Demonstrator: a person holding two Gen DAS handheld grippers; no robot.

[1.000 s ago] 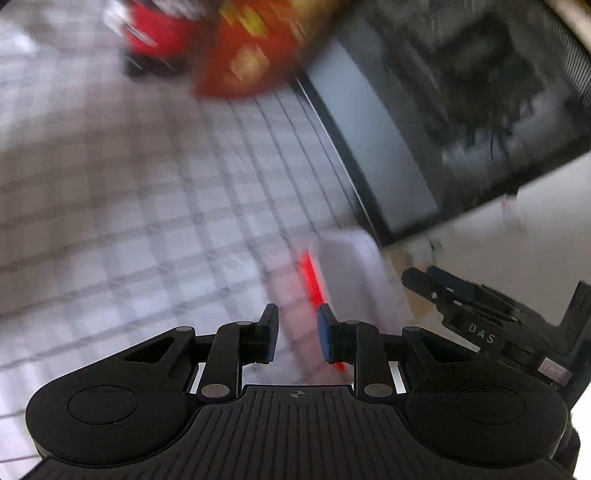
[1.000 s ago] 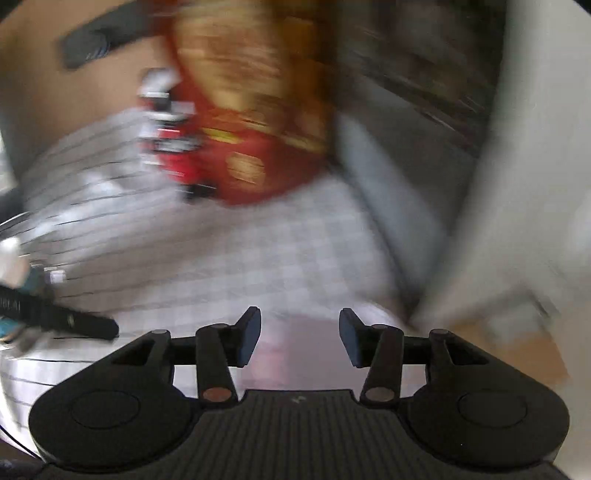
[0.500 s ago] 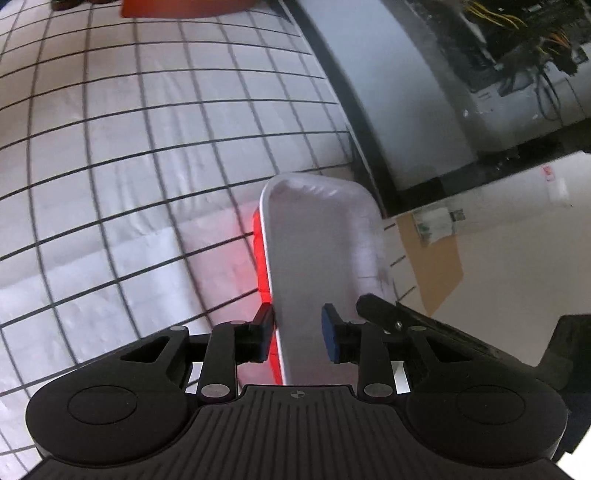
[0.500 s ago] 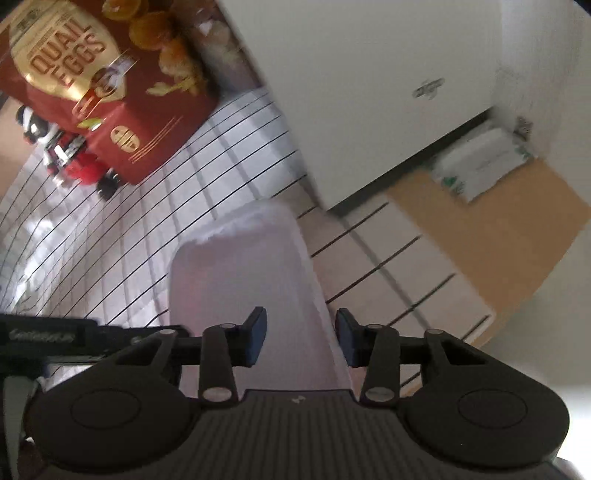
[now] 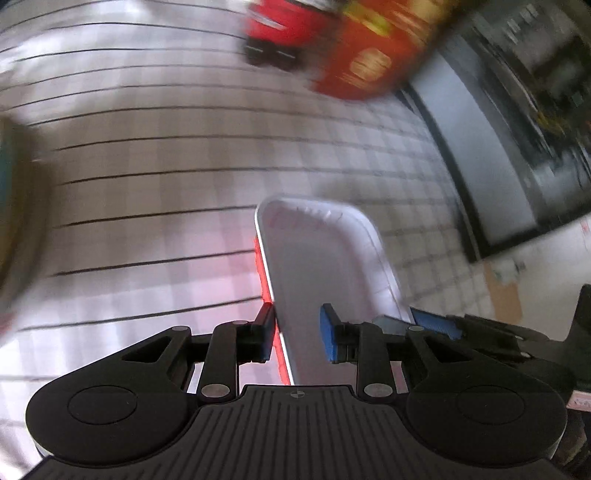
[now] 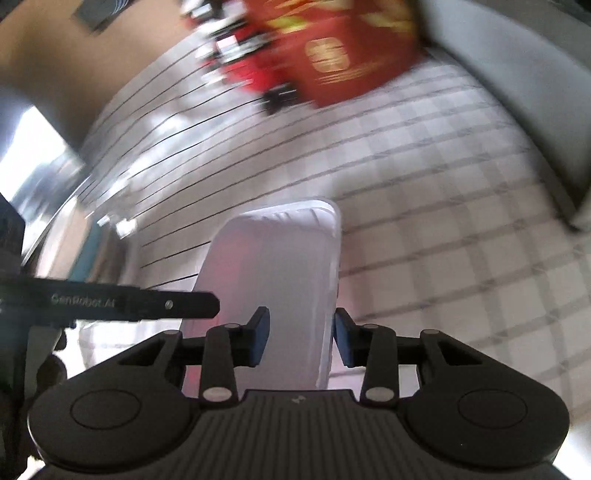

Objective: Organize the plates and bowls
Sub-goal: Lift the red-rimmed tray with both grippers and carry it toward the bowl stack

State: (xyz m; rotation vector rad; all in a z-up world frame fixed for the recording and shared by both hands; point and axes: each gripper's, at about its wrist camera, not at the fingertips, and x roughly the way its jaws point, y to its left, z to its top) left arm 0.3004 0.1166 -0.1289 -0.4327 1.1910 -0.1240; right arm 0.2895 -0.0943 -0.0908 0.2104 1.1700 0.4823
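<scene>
As held between two grippers: one white rectangular plate [image 5: 325, 273], red-edged on its underside, above a checked tabletop [image 5: 147, 184].

Because both wrist views show the plate running lengthways straight ahead from the fingers, its long axis lies along each gripper's line of sight, far end at centre frame. Left gripper [image 5: 297, 332]: fingers straddle the plate's left rim, a gap showing beside the right pad, so whether they are clamped cannot be told. Right gripper [image 6: 300, 336]: fingers straddle the plate's right rim, likewise not visibly pressed. Each gripper is equally near; the plate spans between them, apparently lifted off the cloth. Background, blurred: red snack bag [image 6: 332, 55] and red toy [image 5: 284, 26], upper frame, well apart from the plate.
</scene>
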